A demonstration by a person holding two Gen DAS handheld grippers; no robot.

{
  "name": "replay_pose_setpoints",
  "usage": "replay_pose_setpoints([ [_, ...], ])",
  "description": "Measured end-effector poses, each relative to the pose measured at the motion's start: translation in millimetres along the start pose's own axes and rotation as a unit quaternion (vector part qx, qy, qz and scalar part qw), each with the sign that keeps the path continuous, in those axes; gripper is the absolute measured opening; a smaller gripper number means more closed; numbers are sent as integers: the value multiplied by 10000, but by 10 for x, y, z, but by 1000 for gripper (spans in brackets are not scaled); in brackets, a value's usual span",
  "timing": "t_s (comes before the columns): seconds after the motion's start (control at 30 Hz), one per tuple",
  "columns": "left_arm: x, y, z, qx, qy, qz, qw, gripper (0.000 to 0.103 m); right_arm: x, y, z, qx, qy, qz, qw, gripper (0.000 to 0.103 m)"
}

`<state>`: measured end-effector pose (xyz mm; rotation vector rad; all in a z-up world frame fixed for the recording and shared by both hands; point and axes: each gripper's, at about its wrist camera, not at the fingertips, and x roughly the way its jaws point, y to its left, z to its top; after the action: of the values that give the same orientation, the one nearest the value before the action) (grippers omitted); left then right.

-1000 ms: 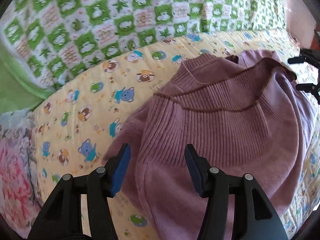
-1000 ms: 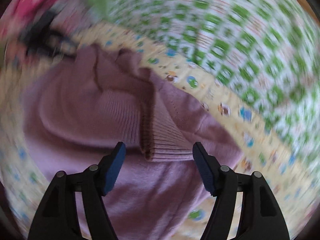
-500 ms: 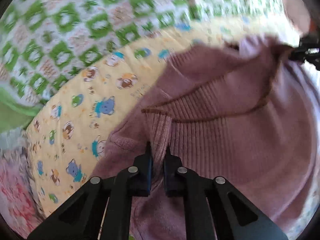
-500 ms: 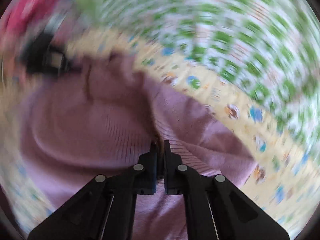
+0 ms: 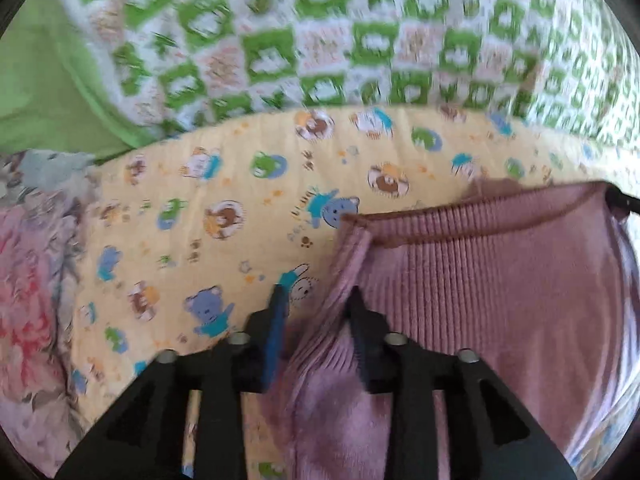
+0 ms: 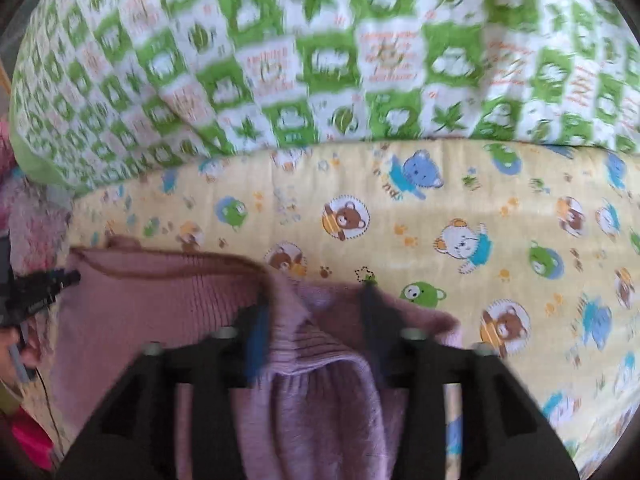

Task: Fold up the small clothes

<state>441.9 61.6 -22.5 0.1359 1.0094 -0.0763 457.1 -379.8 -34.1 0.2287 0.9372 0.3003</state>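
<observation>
A ribbed mauve knitted sweater (image 5: 500,280) is straddled by the parted left gripper (image 5: 316,300) and parted right gripper (image 6: 316,296) on a yellow bear-print sheet (image 5: 224,208).

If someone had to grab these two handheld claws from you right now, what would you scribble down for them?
Left gripper: open, fingers either side of the ribbed hem of the purple sweater at its left corner.
Right gripper: open, straddling the sweater's right hem corner.
The sweater lies on the yellow bear-print sheet, hem edge stretched straight between the two grippers; the green checked blanket is behind it.
Done: the hem edge looks laid out flat, with neither gripper clamping it.
Left: probably fold the sides or sleeves in, then fold it over. The rest of the sweater is out of view, so check it first.
</observation>
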Motion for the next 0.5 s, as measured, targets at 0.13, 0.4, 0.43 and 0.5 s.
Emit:
replay_pose_setpoints([
  [0.13,-407,176,-156,-336,-267,8,9991,49,-467,21,-125,110,-403,249,9988,60],
  [0.4,-742,-660,-714,-510,-91,-1735,9835,50,-471,462,-956,577,111,1725,9833,51],
  [0.43,-684,-807,-750,-475,-1,-1855,9815,50,-372,528,-1020,598,204,1749,9826,51],
  [0.5,-527,-1086,-790,-341,176,-1990,9793,51,-101,608,-1126,751,451,1772,9803,51],
])
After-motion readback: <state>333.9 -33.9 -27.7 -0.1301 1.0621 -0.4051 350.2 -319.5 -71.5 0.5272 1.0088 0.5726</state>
